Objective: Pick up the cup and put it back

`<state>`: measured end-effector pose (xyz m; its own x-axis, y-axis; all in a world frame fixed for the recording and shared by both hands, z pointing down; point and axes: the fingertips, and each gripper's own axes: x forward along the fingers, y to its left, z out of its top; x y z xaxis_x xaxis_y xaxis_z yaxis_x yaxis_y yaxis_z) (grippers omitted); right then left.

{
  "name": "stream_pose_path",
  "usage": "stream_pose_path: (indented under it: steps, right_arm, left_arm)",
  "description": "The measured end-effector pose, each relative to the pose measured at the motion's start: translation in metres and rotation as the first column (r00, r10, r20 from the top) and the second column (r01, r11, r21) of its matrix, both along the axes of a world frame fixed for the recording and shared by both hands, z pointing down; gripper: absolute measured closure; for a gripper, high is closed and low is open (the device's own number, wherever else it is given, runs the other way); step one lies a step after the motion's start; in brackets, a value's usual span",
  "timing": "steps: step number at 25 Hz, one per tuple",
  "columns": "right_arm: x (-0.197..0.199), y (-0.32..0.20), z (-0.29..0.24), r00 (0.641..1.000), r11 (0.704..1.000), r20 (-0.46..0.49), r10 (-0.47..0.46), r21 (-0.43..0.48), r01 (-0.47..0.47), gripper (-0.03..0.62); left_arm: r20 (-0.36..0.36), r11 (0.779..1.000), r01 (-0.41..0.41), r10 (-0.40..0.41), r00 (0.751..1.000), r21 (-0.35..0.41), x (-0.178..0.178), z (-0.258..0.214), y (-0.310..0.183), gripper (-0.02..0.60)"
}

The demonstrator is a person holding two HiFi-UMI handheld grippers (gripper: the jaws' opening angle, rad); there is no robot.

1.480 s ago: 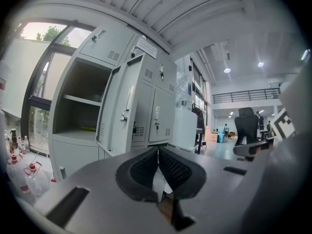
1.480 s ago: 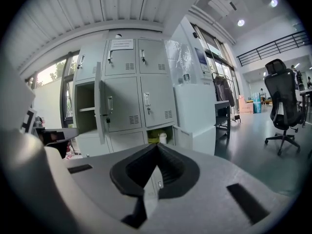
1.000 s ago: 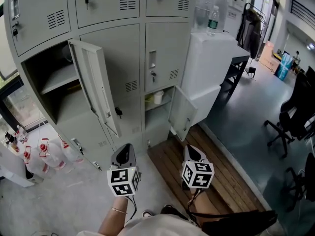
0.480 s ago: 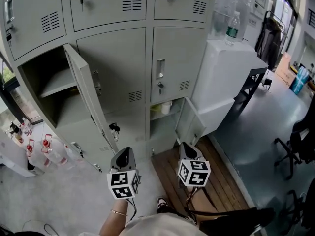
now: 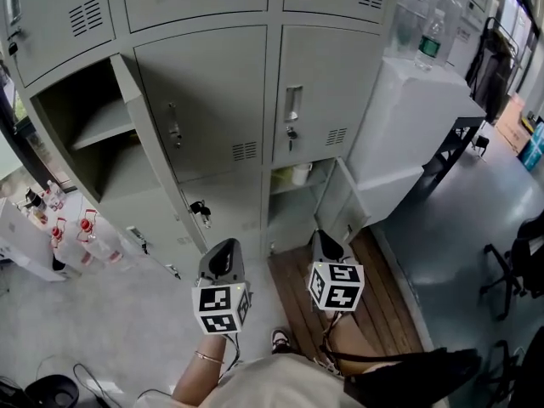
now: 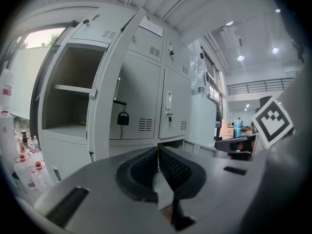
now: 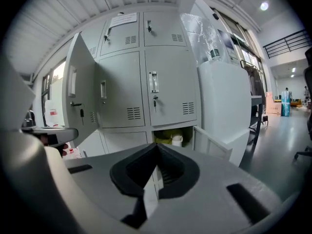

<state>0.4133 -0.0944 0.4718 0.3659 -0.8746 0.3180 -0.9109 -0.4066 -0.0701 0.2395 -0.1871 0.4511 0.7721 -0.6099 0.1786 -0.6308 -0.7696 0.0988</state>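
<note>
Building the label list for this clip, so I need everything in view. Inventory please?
grey metal locker bank: one, grey, straight ahead; an upper left compartment and a low middle one stand open
small white cup: one, white, inside the open low compartment
tall white cabinet: one, white, right of the lockers
clear plastic bottle with green label: one, clear, on top of the cabinet
clear bottles with red caps: several, clear, on the floor at left
brown wooden slat platform: one, brown, on the floor before the low compartment
black office chair: one, black, far right
left gripper: one, grey, shut, empty
right gripper: one, grey, shut, empty
forearm: one, under the left gripper
</note>
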Motion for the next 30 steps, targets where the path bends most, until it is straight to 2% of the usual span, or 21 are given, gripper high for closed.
stream_pose_path:
  steps: [4,11,16,21,22,23,25,30]
  right_arm:
    - [-0.002,0.0,-0.007,0.999,1.0,-0.049,-0.017,0.001,0.017,0.602]
    - [0.002,0.004,-0.006,0.999,1.0,-0.04,-0.01,0.008,0.01,0.602]
    - [0.007,0.003,0.002,0.999,1.0,-0.034,-0.018,0.003,0.018,0.602]
    - [0.015,-0.003,0.012,0.999,1.0,-0.025,-0.022,0.013,0.022,0.591]
    - [0.016,-0.005,0.014,0.999,1.0,-0.02,-0.025,0.012,0.026,0.523]
    - [0.018,-0.006,0.017,1.0,1.0,-0.015,-0.027,0.011,0.027,0.497]
    - [0.021,-0.008,0.022,1.0,1.0,-0.007,-0.026,0.009,0.026,0.49]
    - [0.025,-0.009,0.031,1.0,1.0,-0.004,-0.018,0.006,0.018,0.35]
  left_arm:
    - [-0.005,1.0,0.0,0.0,1.0,-0.007,0.002,0.002,0.003,0.571]
    - [0.006,1.0,-0.017,0.017,1.0,0.006,0.012,0.002,0.007,0.571]
    - [-0.016,1.0,-0.017,0.017,1.0,0.021,0.018,0.003,0.005,0.571]
    - [0.003,1.0,-0.013,0.014,1.0,-0.001,0.028,0.018,-0.002,0.571]
    - [0.006,1.0,-0.011,0.011,1.0,-0.007,0.031,0.021,-0.003,0.571]
    - [0.009,1.0,-0.01,0.01,1.0,-0.012,0.033,0.025,-0.004,0.571]
    - [0.014,1.0,-0.01,0.01,1.0,-0.018,0.036,0.03,-0.006,0.571]
    - [0.027,0.999,-0.007,0.008,1.0,-0.031,0.041,0.041,-0.007,0.571]
